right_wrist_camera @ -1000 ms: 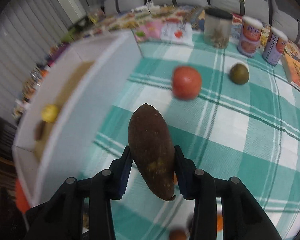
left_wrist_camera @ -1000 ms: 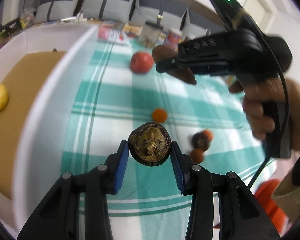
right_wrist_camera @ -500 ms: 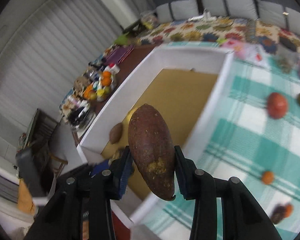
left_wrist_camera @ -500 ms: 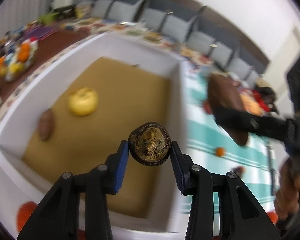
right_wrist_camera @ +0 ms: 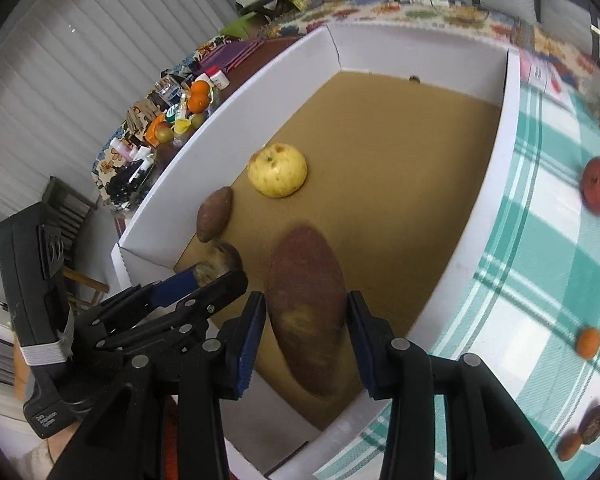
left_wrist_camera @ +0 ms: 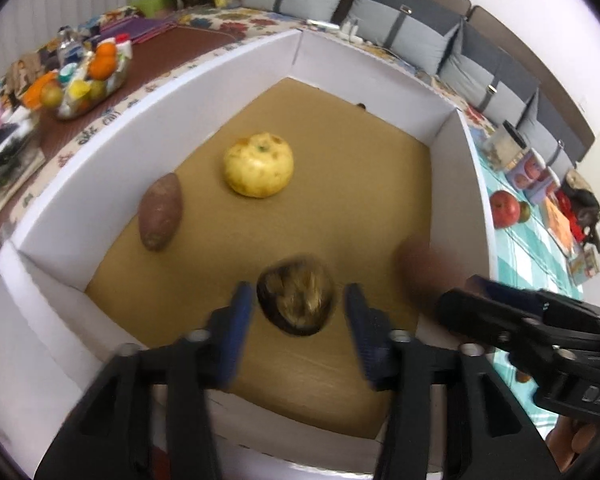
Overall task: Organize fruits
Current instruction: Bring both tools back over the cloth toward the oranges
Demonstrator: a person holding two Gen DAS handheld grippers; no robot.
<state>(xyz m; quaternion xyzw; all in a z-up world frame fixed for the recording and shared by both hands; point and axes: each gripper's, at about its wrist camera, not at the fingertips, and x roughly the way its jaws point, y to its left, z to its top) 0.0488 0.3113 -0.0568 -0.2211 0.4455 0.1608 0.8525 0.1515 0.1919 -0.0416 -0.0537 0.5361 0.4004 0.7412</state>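
**Two fruits let go over the white box**

The left claw [left_wrist_camera: 298, 312] stands spread, its jaws just opened, a dark, round, rough-skinned fruit [left_wrist_camera: 296, 300] loose between them above the white box [left_wrist_camera: 364, 80]. At three o'clock, the right claw [right_wrist_camera: 306, 340], likewise just opening, frees a long brown fruit [right_wrist_camera: 306, 312]. Both look firm and light; grip each across its middle.
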